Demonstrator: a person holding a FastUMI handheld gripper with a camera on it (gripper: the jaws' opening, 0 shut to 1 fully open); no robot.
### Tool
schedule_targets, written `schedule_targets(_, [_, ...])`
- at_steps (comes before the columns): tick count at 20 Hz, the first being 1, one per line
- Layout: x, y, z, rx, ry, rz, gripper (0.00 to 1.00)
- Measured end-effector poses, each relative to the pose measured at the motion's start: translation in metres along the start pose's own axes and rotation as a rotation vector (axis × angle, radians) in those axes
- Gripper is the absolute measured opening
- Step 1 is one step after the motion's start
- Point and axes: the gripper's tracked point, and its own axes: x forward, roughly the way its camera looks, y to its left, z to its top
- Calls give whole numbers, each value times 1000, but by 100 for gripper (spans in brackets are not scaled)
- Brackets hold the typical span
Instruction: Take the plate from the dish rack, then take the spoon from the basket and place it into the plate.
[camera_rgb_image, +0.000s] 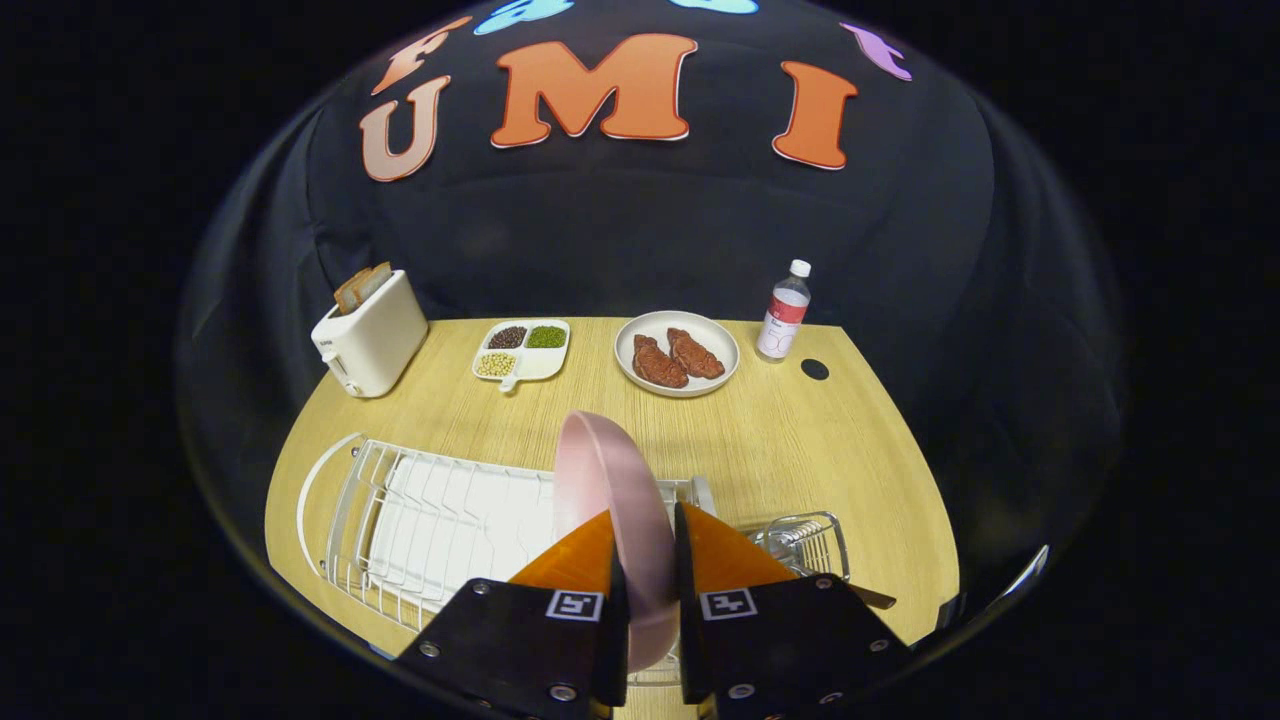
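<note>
Two fingers of the gripper (645, 550) pinch a pink plate (610, 500) held on edge, its rim running away from the fingers and its hollow face turned left. Leftmost stands a white toaster (370, 335) with bread in it. Below the plate lies the white dish rack (440, 525) (slots bare on its left half), reaching close to the table's (800, 450) near edge. Farther back sit a divided tray of beans (522, 350), a dish with two pieces of meat (677, 353) and a bottle (785, 312). Right of the fingers sits the wire basket (805, 540), and bare wood spreads beyond it
</note>
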Motion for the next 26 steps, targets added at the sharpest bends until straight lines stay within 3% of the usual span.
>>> schedule_targets(6, [-3, 2, 7, -20, -17, -35, 21])
schedule_targets(10, [-5, 7, 16, -99, -61, -90, 21])
schedule_targets(13, [-21, -1, 49, -138, -178, -159, 21])
schedule_targets(15, [-30, 7, 48, -94, -163, -110, 14])
schedule_targets(26, [-72, -14, -18, 47, -85, 93, 13])
